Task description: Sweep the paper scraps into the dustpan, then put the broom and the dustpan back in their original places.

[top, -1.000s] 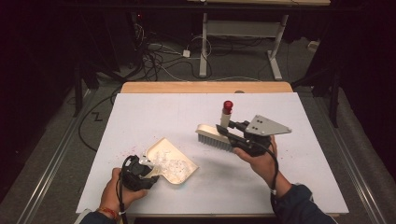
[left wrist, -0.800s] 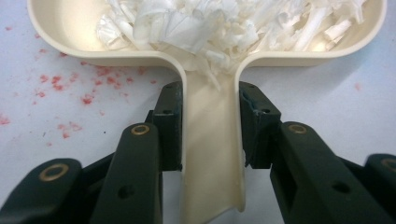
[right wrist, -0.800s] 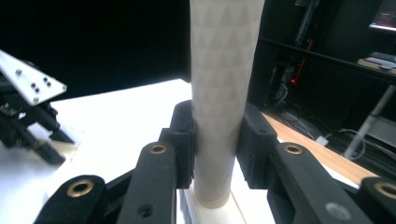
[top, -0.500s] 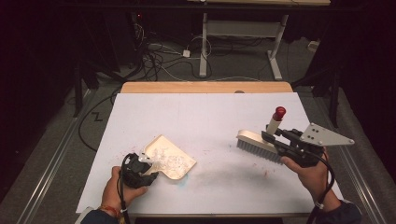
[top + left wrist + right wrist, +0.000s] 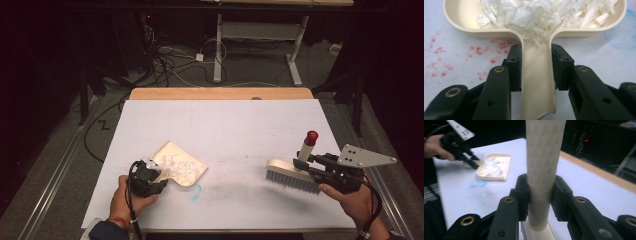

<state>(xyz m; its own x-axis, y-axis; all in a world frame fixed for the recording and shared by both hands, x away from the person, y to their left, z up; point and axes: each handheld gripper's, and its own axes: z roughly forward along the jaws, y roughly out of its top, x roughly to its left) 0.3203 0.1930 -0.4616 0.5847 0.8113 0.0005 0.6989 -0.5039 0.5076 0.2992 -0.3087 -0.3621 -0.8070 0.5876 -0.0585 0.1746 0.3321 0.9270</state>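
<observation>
Left gripper (image 5: 156, 179): clamped on the dustpan handle (image 5: 537, 82), pads pressed to both of its sides, low at the near-left of the table.
Dustpan (image 5: 181, 164): cream, flat on the white table cover (image 5: 220, 130), handle toward the person's left hand (image 5: 131, 197), tray angled away toward the table's middle.
Shavings (image 5: 544, 15): white curled scraps heaped in the dustpan tray, a few spilling into the neck of the handle.
Right gripper (image 5: 309, 161): gripping the brush handle (image 5: 543, 170) from both sides, held at the near-right of the table by the right hand (image 5: 352, 200).
Brush (image 5: 292, 176): pale block with grey bristles turned down to the cover, handle rising upright to a red cap (image 5: 311, 136); well apart from the dustpan.
Table cover marks: red specks (image 5: 439, 50) beside the dustpan on one side, a blue smudge (image 5: 194, 189) just near its front edge.
Far edge: strip of bare wood tabletop (image 5: 220, 93) beyond the cover, cables (image 5: 175, 60) on the floor behind.
</observation>
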